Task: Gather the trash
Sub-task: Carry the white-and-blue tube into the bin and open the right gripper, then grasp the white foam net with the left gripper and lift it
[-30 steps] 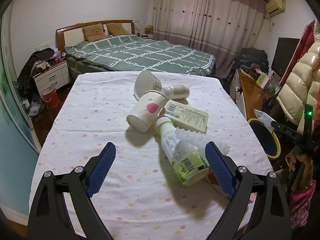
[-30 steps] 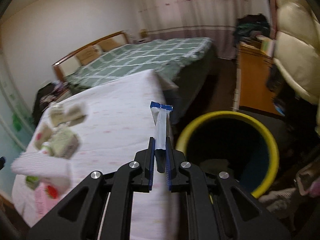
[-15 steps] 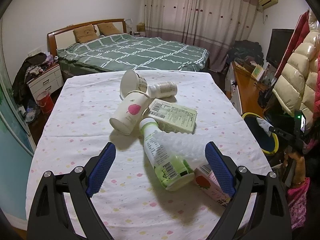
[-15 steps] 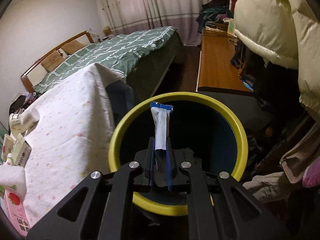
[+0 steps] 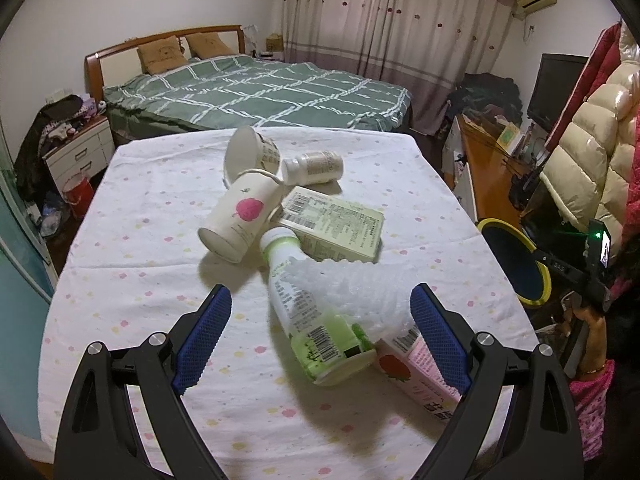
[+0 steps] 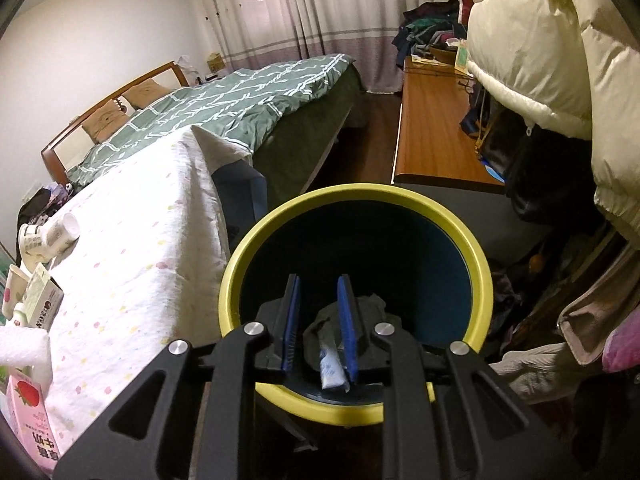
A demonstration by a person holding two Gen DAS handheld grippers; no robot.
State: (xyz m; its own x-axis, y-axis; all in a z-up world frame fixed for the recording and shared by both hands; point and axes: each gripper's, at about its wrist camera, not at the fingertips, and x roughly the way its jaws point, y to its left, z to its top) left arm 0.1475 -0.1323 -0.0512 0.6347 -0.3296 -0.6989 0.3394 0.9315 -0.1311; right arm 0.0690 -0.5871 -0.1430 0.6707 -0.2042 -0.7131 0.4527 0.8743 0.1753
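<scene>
My left gripper [image 5: 318,310] is open and empty above the table, over a green bottle [image 5: 308,312] lying on its side. Near it lie a white plastic wrap [image 5: 352,292], a pink strawberry carton [image 5: 416,368], a green box [image 5: 336,228], a paper cup [image 5: 240,216], a second cup [image 5: 250,154] and a small white bottle [image 5: 314,166]. My right gripper [image 6: 319,316] is open over the yellow-rimmed bin [image 6: 356,200]. A blue-white wrapper [image 6: 330,364] lies inside the bin, free of the fingers.
The bin [image 5: 514,264] stands on the floor off the table's right edge. A wooden desk [image 6: 432,128] and hanging puffy coats [image 6: 532,48] are to the right. A green bed [image 5: 256,92] lies beyond the table [image 5: 140,240].
My right gripper moved from the table's edge to over the bin, opened and let go of the wrapper, which dropped into the bin. The left gripper drew back a little and stayed open.
</scene>
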